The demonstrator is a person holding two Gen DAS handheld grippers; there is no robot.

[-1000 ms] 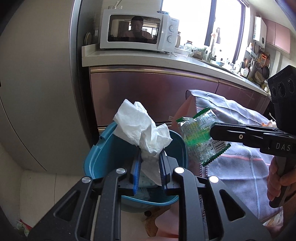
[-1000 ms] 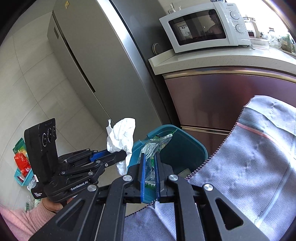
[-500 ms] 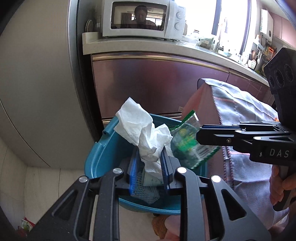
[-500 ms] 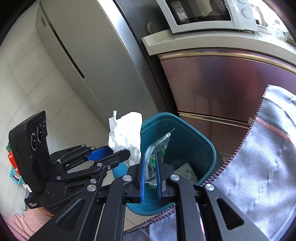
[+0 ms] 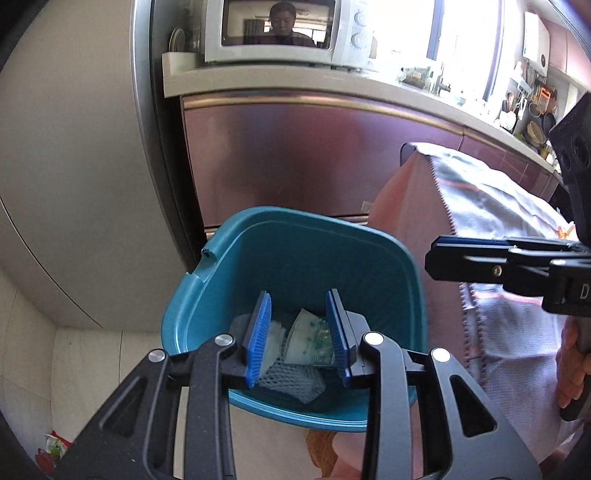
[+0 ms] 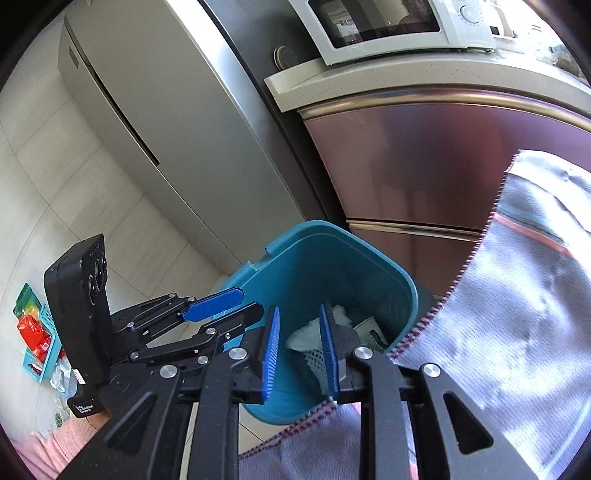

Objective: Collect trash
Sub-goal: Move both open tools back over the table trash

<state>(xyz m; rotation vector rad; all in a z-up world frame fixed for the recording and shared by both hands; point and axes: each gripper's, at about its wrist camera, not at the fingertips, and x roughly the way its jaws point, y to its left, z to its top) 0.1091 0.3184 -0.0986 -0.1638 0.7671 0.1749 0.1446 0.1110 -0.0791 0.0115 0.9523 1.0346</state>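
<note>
Hanging above the teal bin [image 5: 295,266], the left gripper [image 5: 300,338] has its blue pads spread wide with nothing between them, and the bin's inside shows through the gap. The right gripper [image 6: 297,347] is likewise spread and empty, poised over the near rim of the same bin [image 6: 332,266]; in the left wrist view it enters from 3 o'clock as a black bar [image 5: 498,264]. At the bottom of the bin lie the white tissue [image 5: 273,343], a clear wrapper with green print [image 5: 308,341] just beside it, and a piece of white foam netting [image 5: 291,382] at 6 o'clock of both. In the right wrist view the tissue [image 6: 306,338] shows between the pads, with the netting [image 6: 314,360] under it. A grey towel with a pink stripe [image 6: 517,314] drapes at 3 o'clock of the bin, close against its rim. Behind the bin stand maroon cabinet fronts [image 5: 314,158] under a pale counter carrying a white microwave [image 5: 284,31], and a steel fridge [image 6: 147,110] rises at 10 o'clock.
</note>
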